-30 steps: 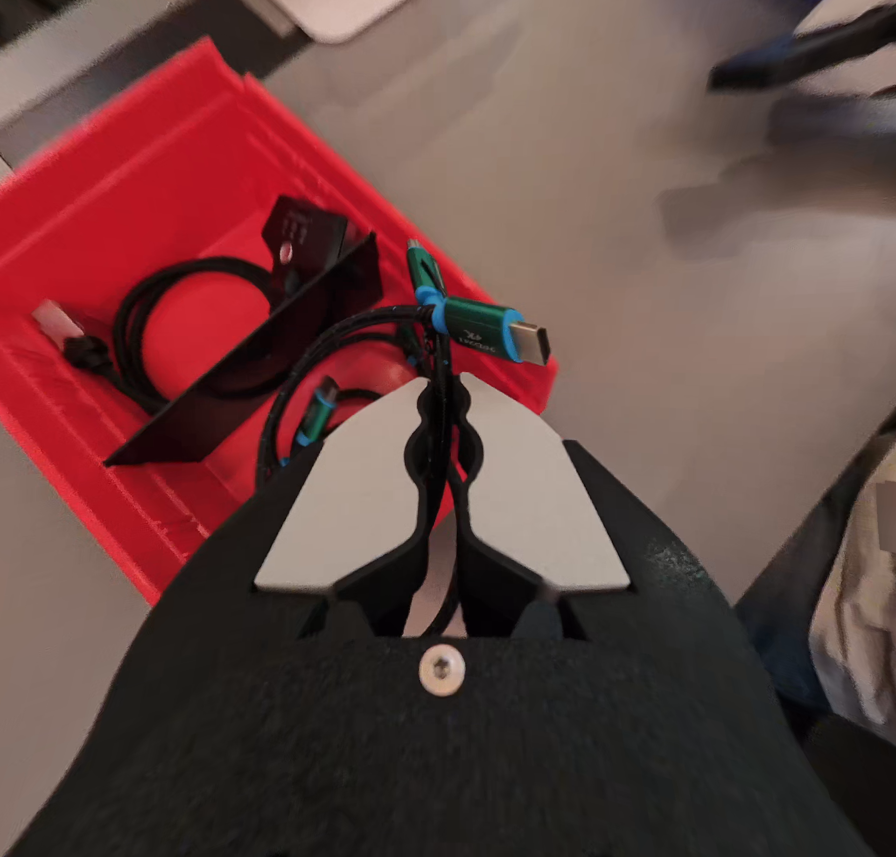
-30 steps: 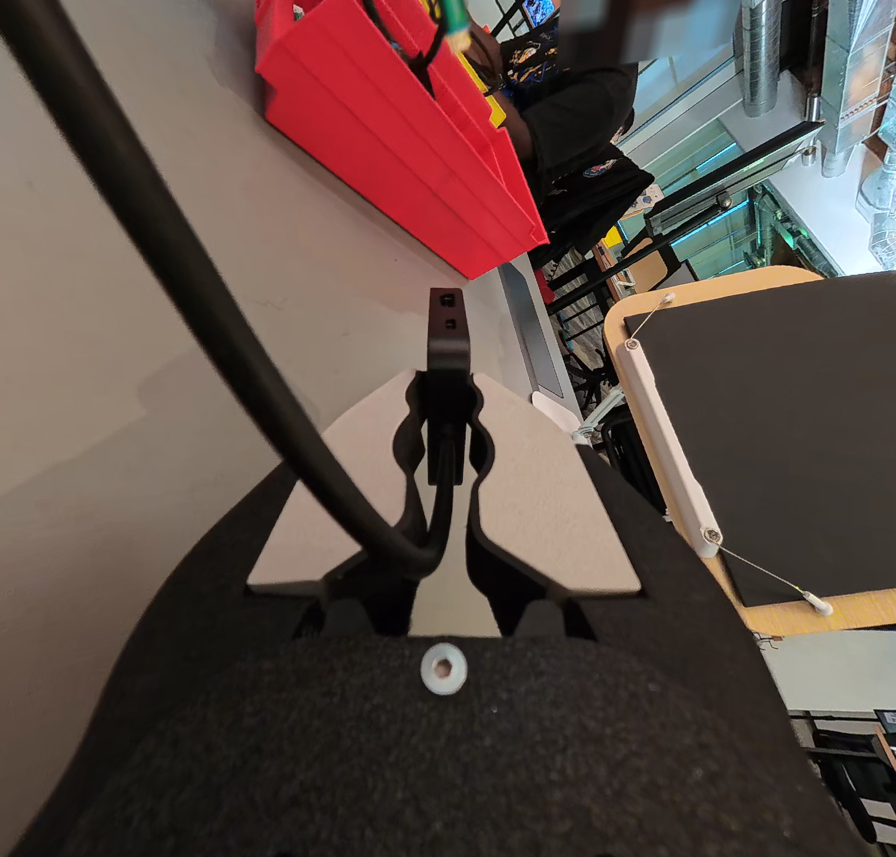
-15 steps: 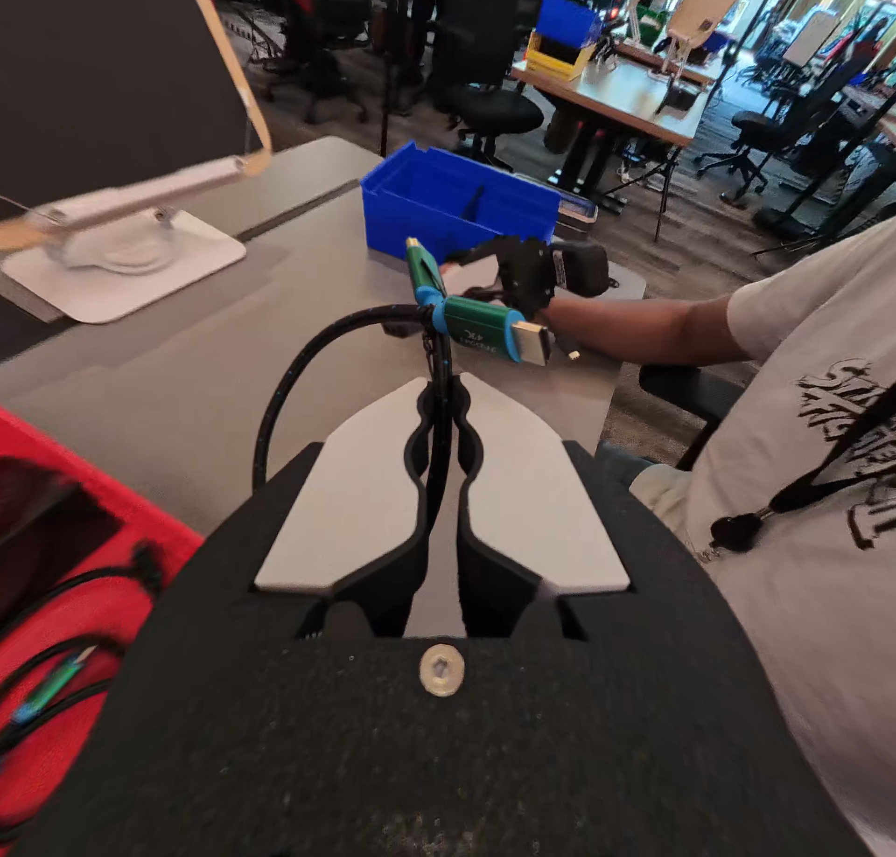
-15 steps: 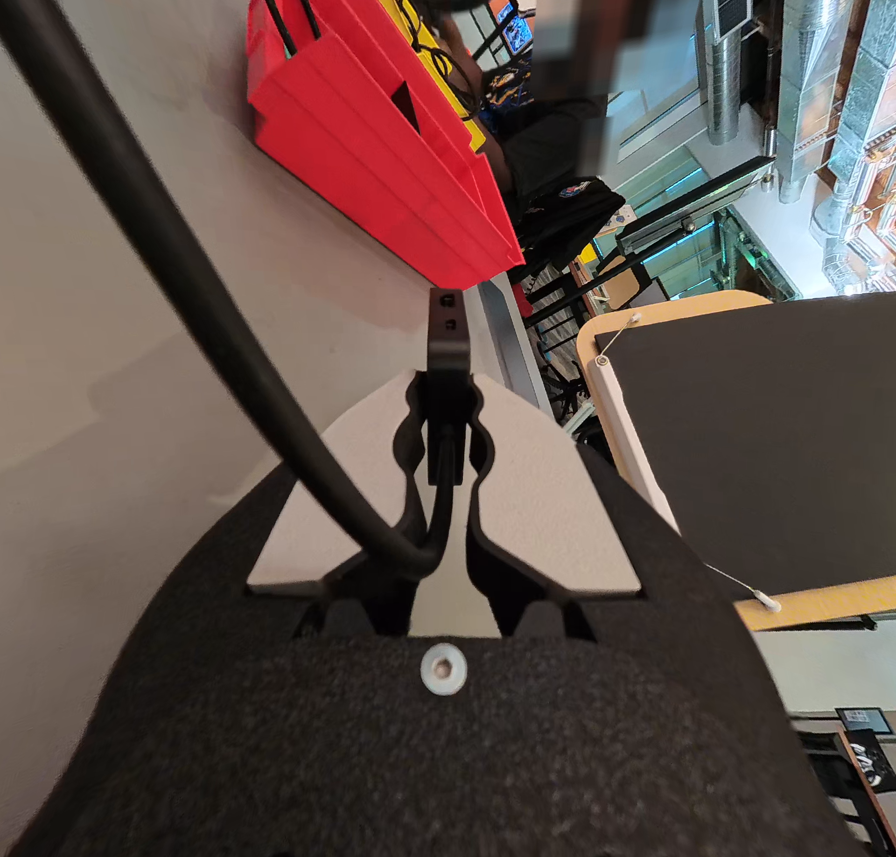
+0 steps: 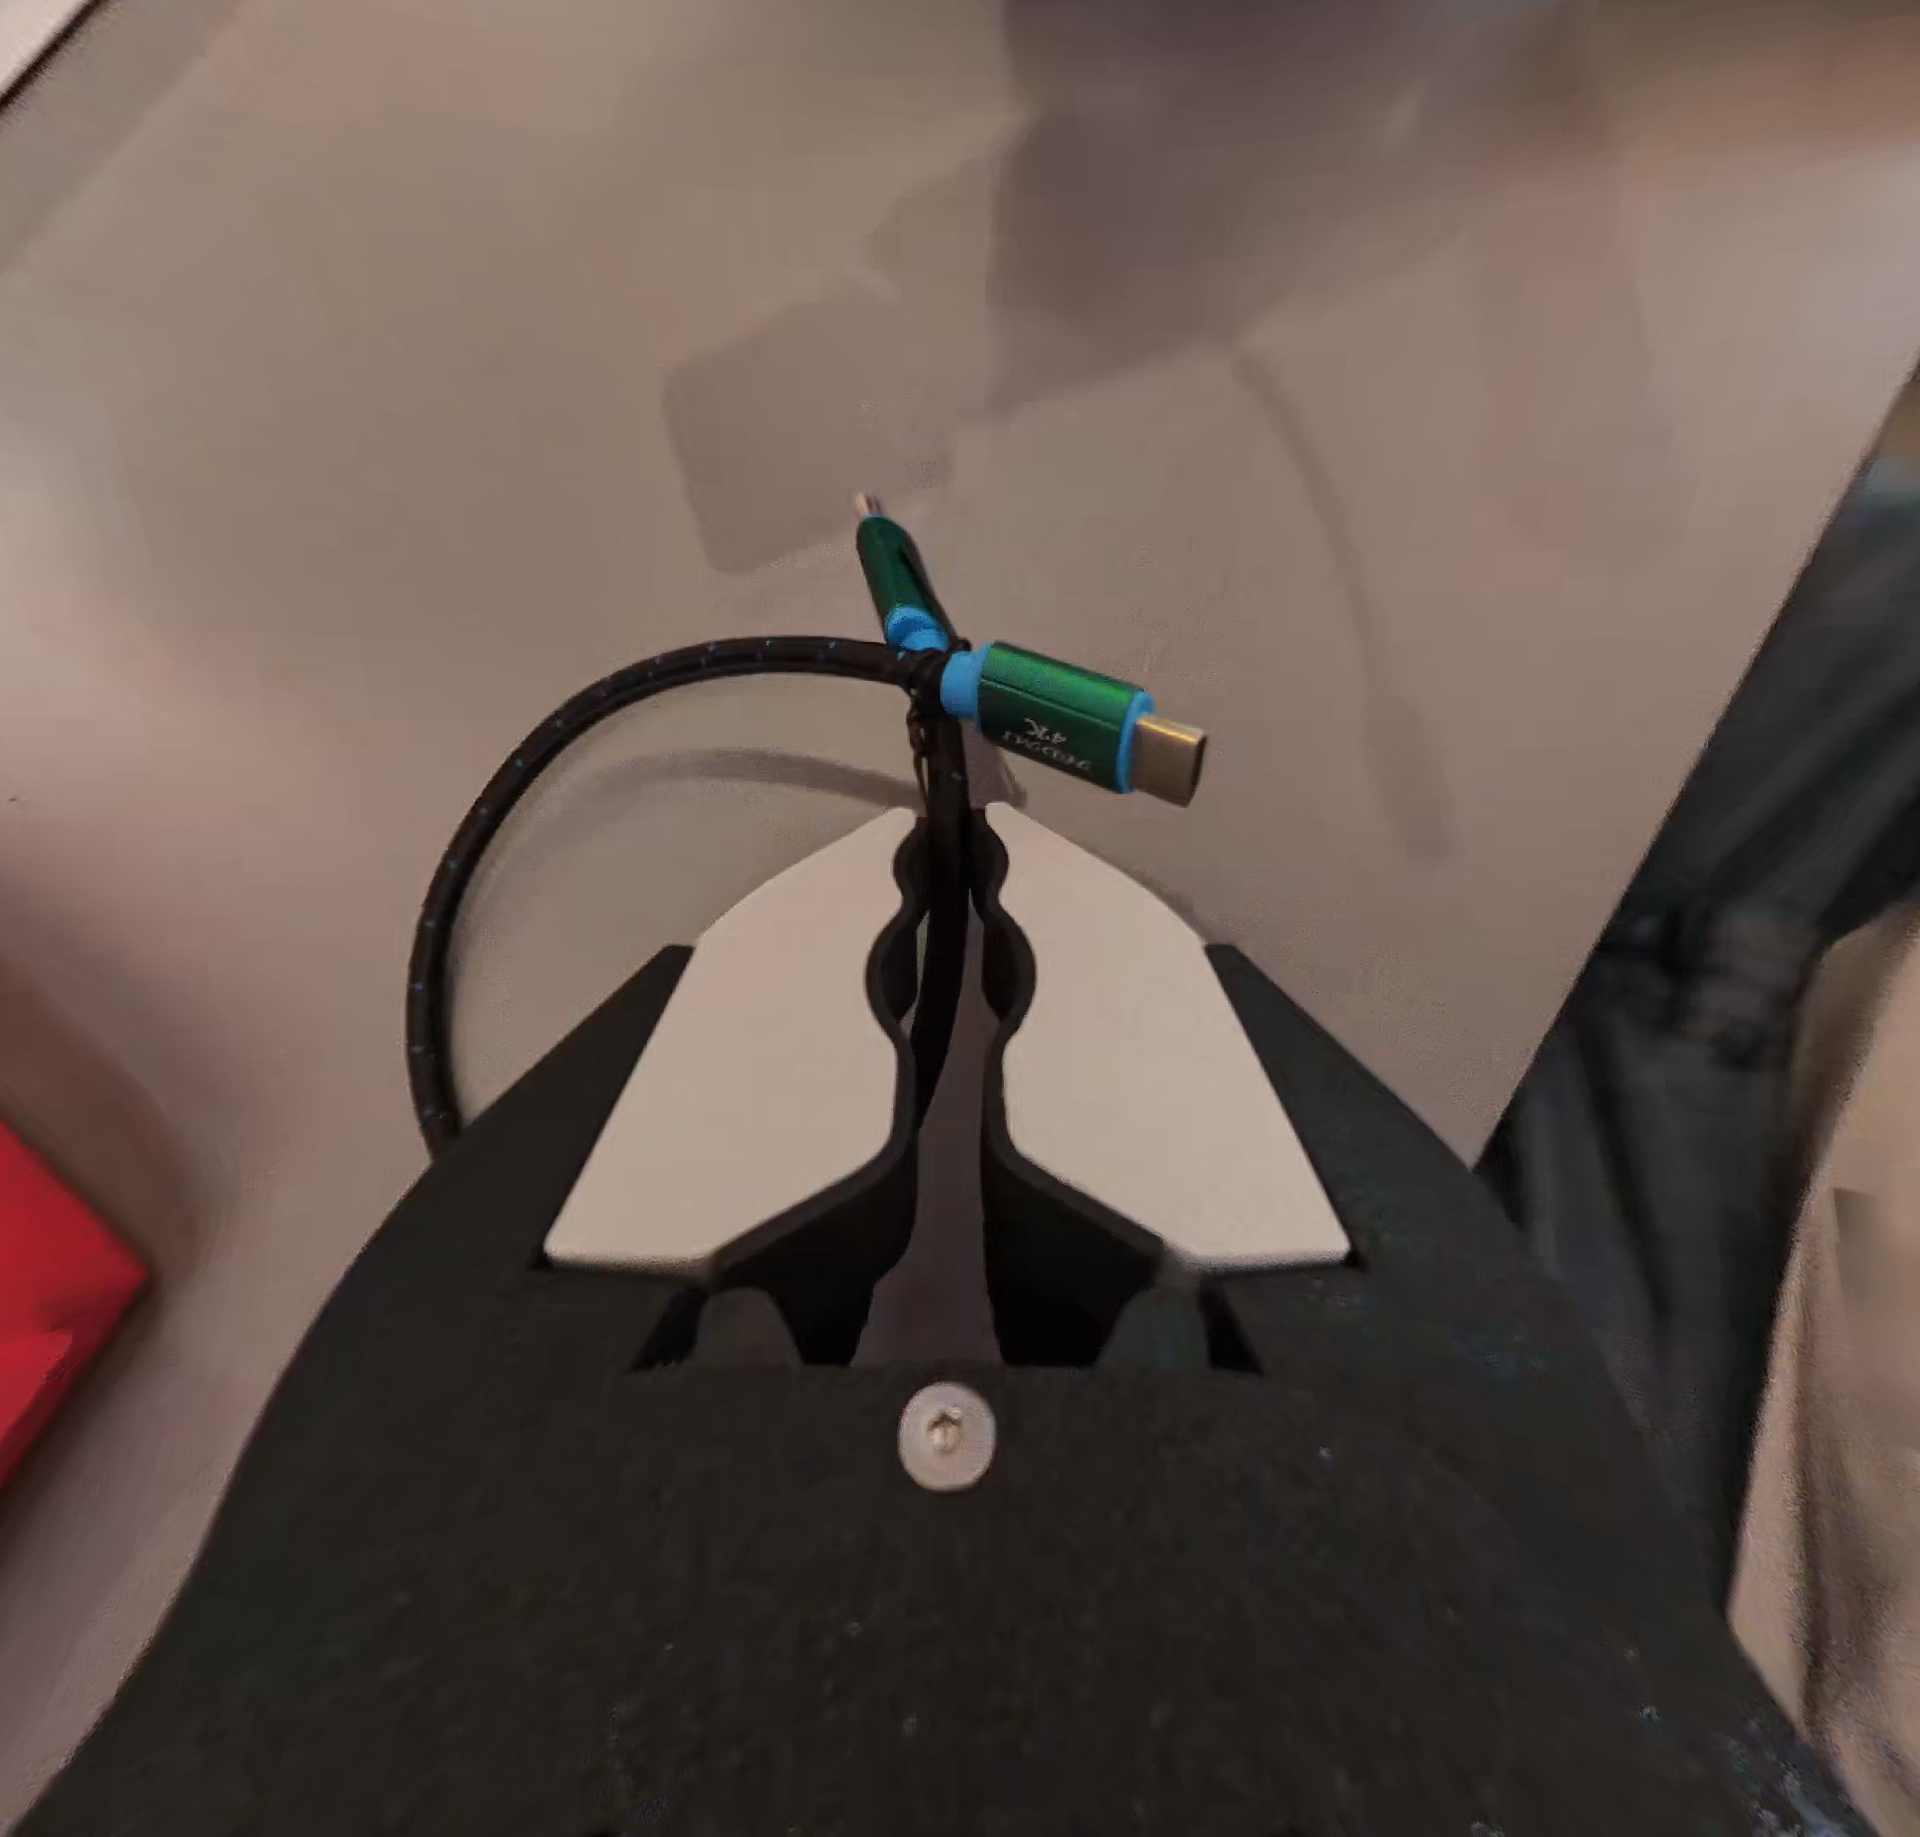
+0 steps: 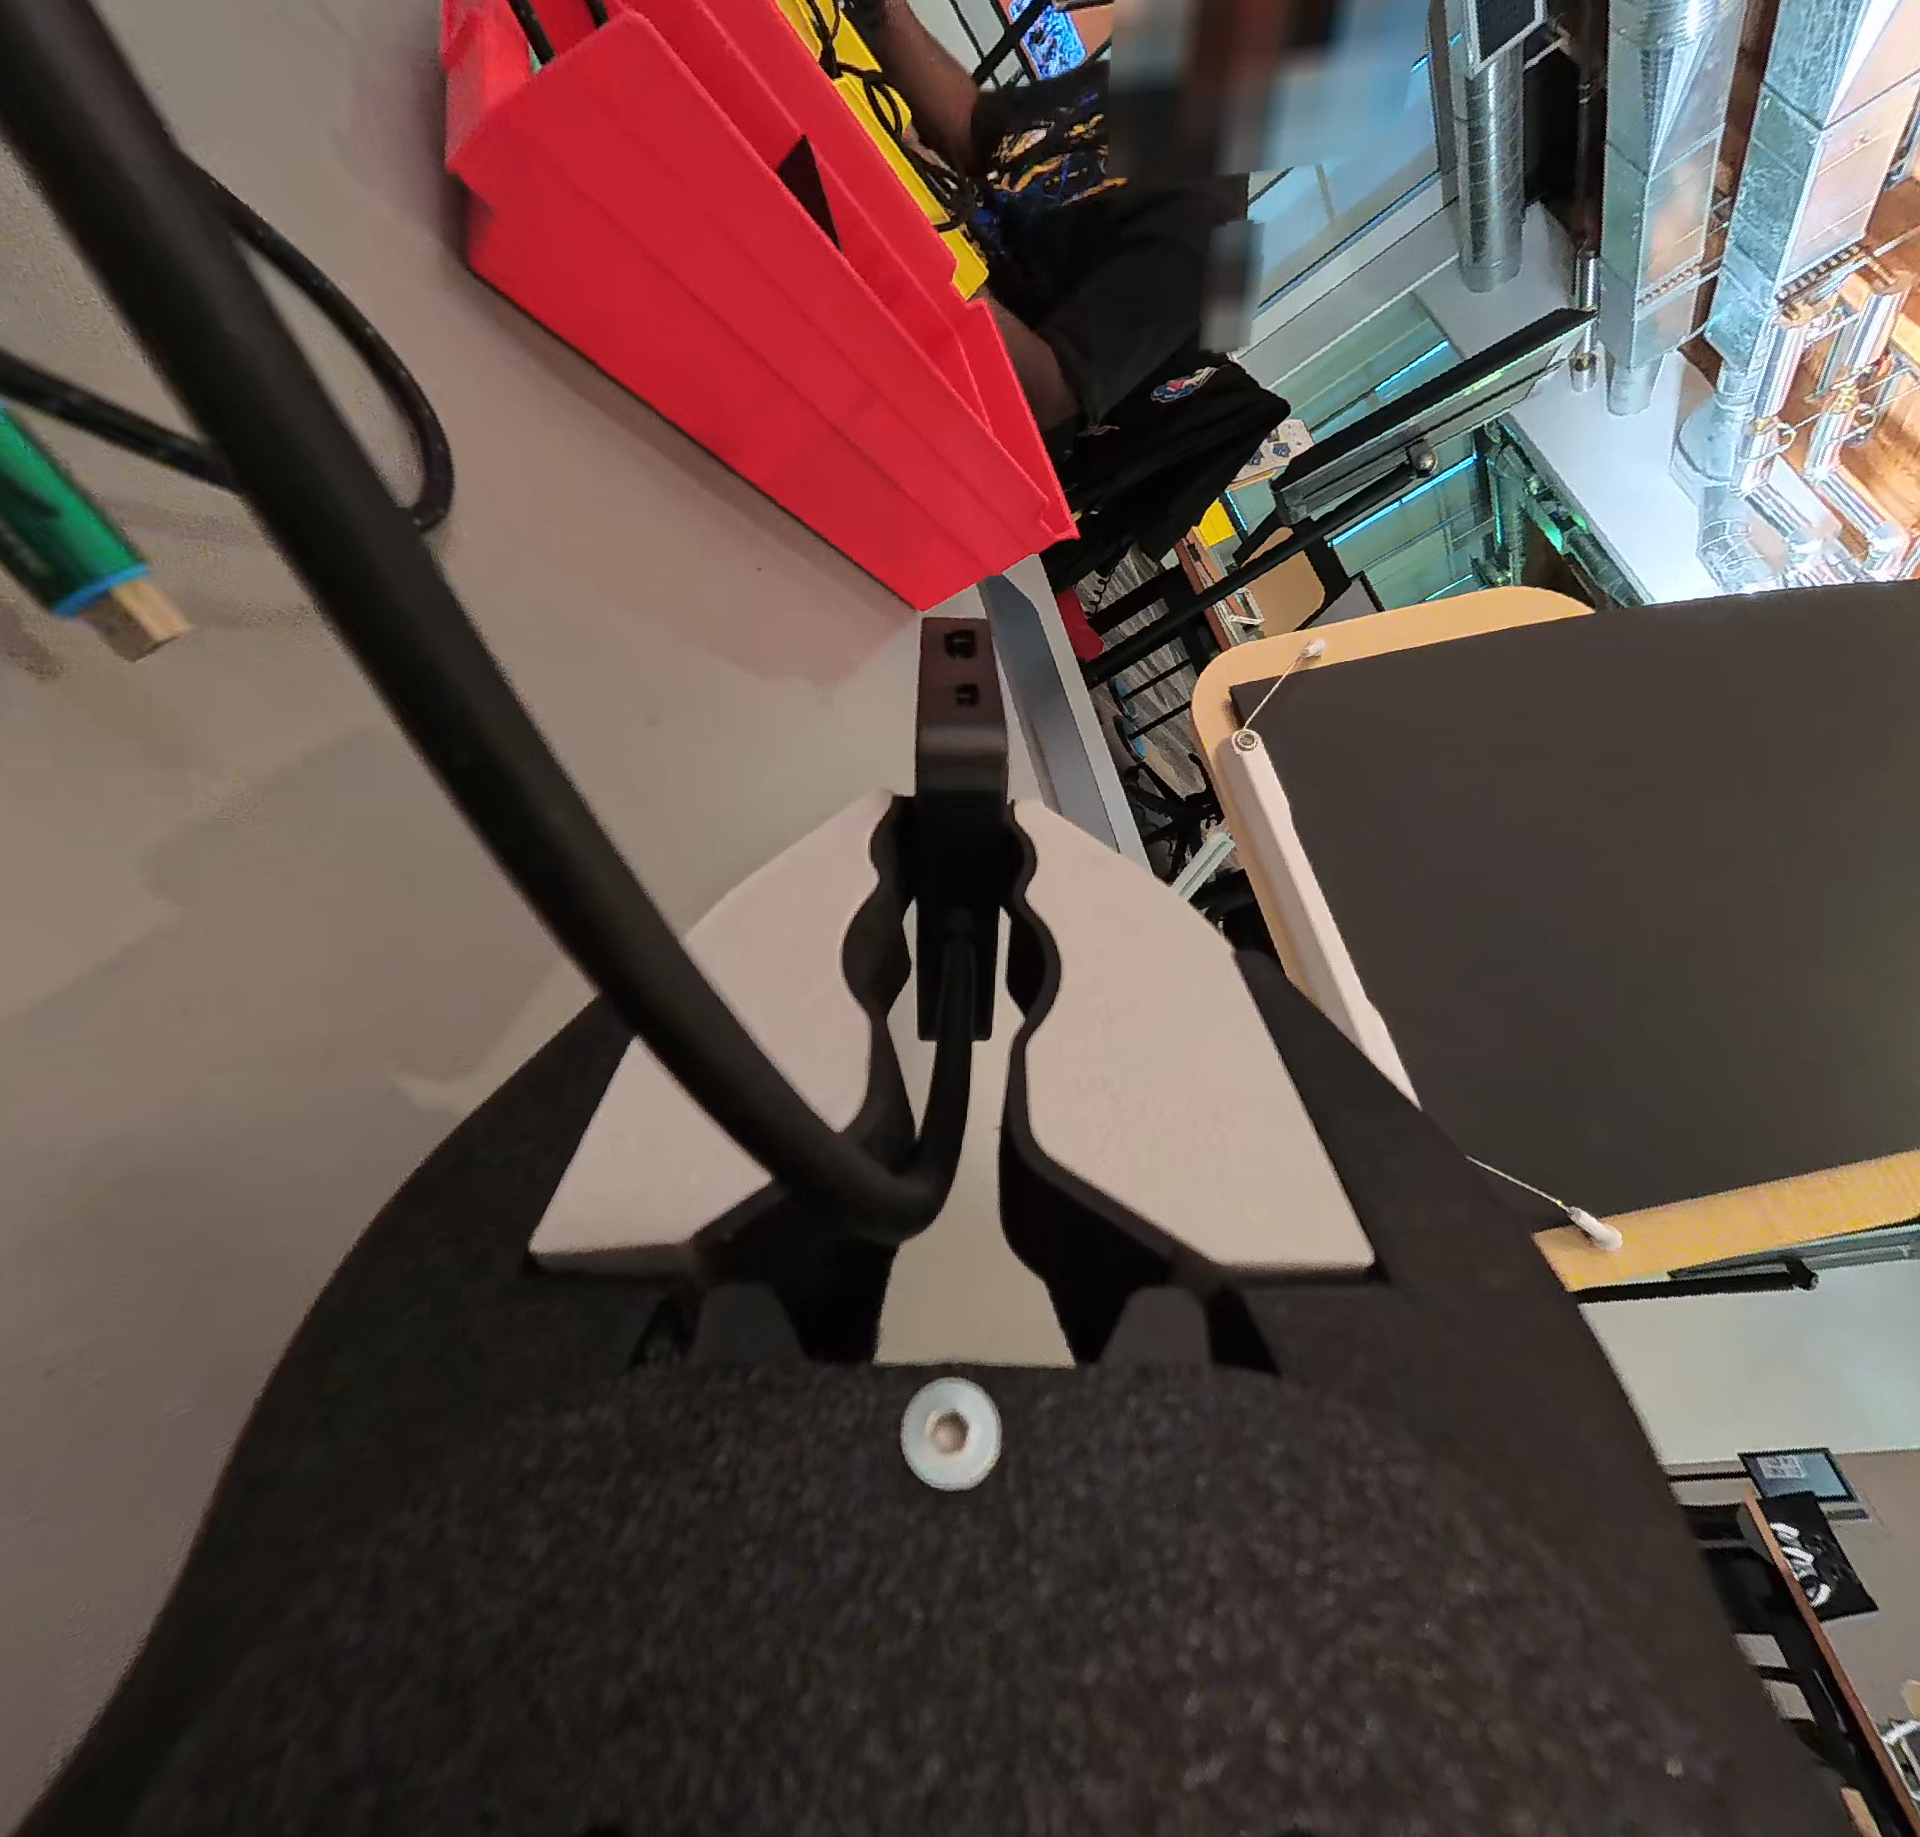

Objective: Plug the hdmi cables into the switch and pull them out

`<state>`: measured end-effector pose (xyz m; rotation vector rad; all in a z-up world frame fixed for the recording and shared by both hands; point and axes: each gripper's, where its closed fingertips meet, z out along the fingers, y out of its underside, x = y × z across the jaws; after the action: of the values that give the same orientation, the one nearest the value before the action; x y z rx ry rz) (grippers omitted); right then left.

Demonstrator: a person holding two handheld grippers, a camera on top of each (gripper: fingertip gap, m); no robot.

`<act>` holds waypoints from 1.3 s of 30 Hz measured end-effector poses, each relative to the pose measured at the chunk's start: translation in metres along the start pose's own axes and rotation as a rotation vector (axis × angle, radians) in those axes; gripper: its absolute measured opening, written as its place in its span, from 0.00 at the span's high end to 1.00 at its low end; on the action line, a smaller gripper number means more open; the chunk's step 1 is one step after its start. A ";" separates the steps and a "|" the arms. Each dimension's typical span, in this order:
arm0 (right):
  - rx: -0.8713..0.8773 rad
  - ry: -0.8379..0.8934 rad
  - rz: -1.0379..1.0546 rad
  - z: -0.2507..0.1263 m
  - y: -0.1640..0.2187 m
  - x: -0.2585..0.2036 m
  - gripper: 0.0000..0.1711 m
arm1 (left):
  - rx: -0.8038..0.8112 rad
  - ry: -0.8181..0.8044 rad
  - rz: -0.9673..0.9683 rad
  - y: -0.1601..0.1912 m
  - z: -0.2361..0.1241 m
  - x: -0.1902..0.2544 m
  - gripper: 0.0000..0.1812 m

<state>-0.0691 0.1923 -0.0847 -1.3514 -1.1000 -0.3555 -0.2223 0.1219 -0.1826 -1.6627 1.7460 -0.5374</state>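
Left gripper (image 5: 943,831) clamped tight on braided cable (image 5: 540,779), green plugs (image 5: 1049,712) sticking out mid-frame above grey table (image 5: 416,333). Right gripper (image 6: 958,811) pinched shut around black switch (image 6: 961,717) at frame centre, red bin (image 6: 748,333) upper left.

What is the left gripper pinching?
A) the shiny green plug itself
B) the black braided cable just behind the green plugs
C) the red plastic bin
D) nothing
B: the left gripper is shut on the black braided cable, with both green plugs sticking out past its fingertips.
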 end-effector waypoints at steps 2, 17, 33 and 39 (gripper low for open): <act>-0.002 -0.005 0.003 0.001 0.001 -0.001 0.92 | -0.031 -0.009 0.032 0.010 0.002 0.006 0.96; -0.015 -0.018 -0.018 0.003 0.002 -0.006 0.91 | -0.092 -0.099 -0.048 -0.041 0.000 0.008 0.82; -0.008 -0.011 -0.017 0.002 0.002 -0.006 0.92 | -0.210 -0.021 -0.217 -0.014 0.038 0.007 0.84; -0.011 -0.010 -0.007 0.002 0.004 -0.004 0.92 | -0.184 -0.035 -0.181 -0.011 0.036 0.003 0.91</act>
<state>-0.0694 0.1937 -0.0907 -1.3610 -1.1131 -0.3607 -0.1893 0.1234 -0.2005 -1.9603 1.6710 -0.4361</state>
